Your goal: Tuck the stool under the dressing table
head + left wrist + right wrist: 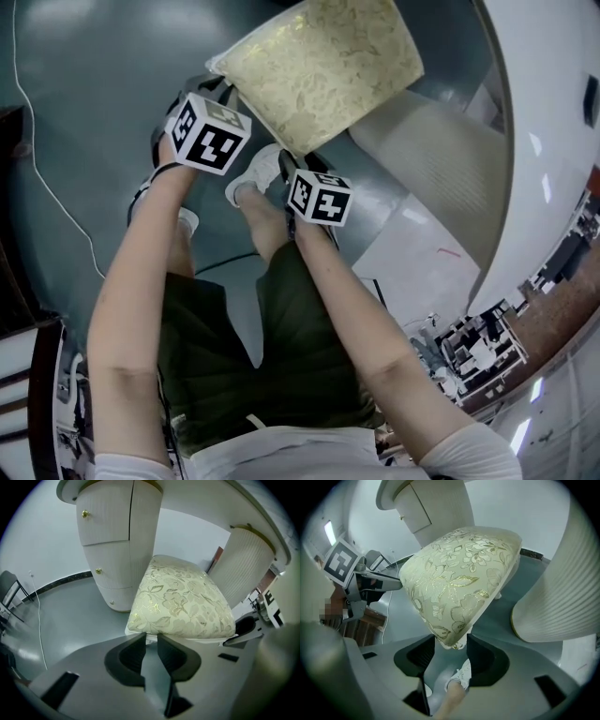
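The stool, with a cream floral cushion (319, 66), stands on the grey floor at the gap between the dressing table's two pedestals. My left gripper (214, 92) is at the cushion's near left edge. In the left gripper view its jaws (151, 638) stand narrow, pinched on the white seat rim under the cushion (183, 599). My right gripper (305, 161) is at the near corner. In the right gripper view that corner of the cushion (454, 588) sits between its jaws (452, 641), touching both fingers.
The white dressing table top (530, 141) curves along the right. A drawer pedestal (117, 550) with gold knobs and a ribbed pedestal (243, 569) flank the stool. A white cable (56, 187) trails on the floor at the left. The person's shoes (258, 173) are just behind the grippers.
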Tool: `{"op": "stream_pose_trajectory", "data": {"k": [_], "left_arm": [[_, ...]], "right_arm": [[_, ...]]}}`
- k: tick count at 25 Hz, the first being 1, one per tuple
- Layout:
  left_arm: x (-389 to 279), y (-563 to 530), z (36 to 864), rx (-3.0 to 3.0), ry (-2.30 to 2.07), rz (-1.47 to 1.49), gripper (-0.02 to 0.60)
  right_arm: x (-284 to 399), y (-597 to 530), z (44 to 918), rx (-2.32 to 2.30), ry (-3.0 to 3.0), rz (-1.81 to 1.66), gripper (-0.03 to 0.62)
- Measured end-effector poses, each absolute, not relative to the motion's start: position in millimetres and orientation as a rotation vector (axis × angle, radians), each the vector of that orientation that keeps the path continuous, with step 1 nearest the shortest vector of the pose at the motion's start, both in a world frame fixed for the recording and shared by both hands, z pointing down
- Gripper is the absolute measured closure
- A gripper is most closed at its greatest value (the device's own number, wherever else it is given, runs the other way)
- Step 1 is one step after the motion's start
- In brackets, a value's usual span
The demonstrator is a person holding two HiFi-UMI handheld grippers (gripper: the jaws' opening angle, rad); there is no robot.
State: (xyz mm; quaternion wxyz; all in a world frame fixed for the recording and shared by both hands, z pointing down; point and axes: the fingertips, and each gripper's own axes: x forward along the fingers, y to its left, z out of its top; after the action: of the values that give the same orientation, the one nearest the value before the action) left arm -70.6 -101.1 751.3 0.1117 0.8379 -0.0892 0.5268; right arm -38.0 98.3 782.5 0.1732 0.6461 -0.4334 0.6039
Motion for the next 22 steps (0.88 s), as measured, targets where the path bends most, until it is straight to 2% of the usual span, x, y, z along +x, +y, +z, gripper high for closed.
{"op": "stream_pose_trajectory", "data": {"k": [5,10,12,15,19,22], "left_arm": [[-70,-100,752,2.492,-0.215,1.557,0.512],[-72,-101,754,2.448,-0.245,1.521,0.506],[-77,-112,756,2.441,-0.300,1.534,0.450],[-91,-139,764,2.389,-0.414,1.564,0.465],[-89,-140,776,2.437,-0.268,1.684,0.469],[-81,-136,776,2.556,-0.154,1.805,0.469]], "right_arm": [[-41,97,785,1.811,-1.262,1.719,0.399],[-36,99,788,1.727,-1.343,1.707,0.330],[-36,97,789,1.686,-1.379,1.671,0.342],[-37,93,785,1.670,-1.392,1.635,0.353],[-39,93,786,1.691,-1.387,1.641,0.358],[-37,91,788,1.648,-1.415,1.614,0.322]]}}
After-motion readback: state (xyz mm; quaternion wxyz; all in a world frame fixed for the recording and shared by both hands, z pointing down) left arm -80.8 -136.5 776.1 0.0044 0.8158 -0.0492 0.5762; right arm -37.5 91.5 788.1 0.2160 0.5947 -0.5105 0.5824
